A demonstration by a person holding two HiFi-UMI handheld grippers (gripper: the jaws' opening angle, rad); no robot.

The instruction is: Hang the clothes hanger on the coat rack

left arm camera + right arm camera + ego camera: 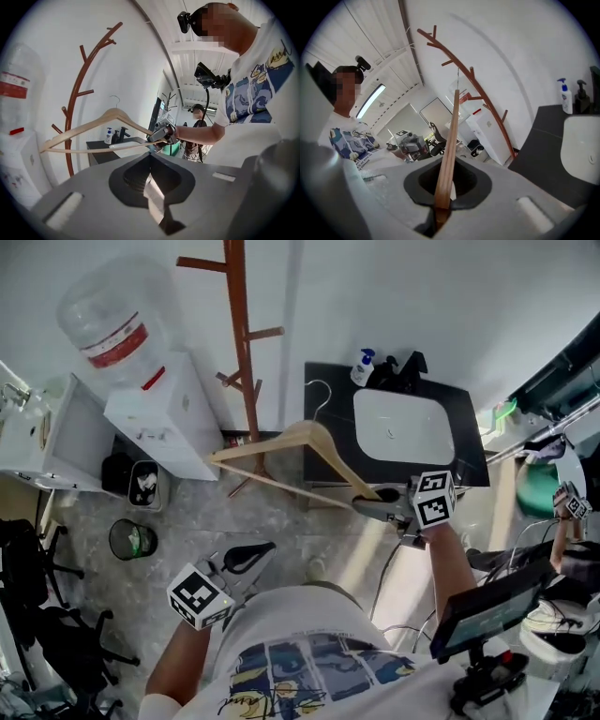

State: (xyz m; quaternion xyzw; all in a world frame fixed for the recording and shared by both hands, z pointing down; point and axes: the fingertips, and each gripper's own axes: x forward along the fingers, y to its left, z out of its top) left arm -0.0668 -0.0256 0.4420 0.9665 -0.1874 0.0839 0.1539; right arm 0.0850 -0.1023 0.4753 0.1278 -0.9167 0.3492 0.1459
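A wooden clothes hanger (300, 442) with a wire hook hangs in the air in front of the sink counter. My right gripper (389, 501) is shut on one end of it. In the right gripper view the hanger (451, 136) runs straight up out of my right gripper (443, 201) toward the brown coat rack (473, 89). The coat rack (239, 324) stands against the white wall, left of the hanger and apart from it. My left gripper (248, 559) is low near my body, shut and holding nothing. In the left gripper view, beyond my left gripper (151, 164), I see the hanger (93, 124) and coat rack (75, 108).
A white water dispenser (155, 399) with a bottle (108, 320) stands left of the rack. A black counter (323, 390) with a white sink and a soap bottle (363, 368) is to the right. A bin (133, 540) and office chairs (37, 615) are at the left.
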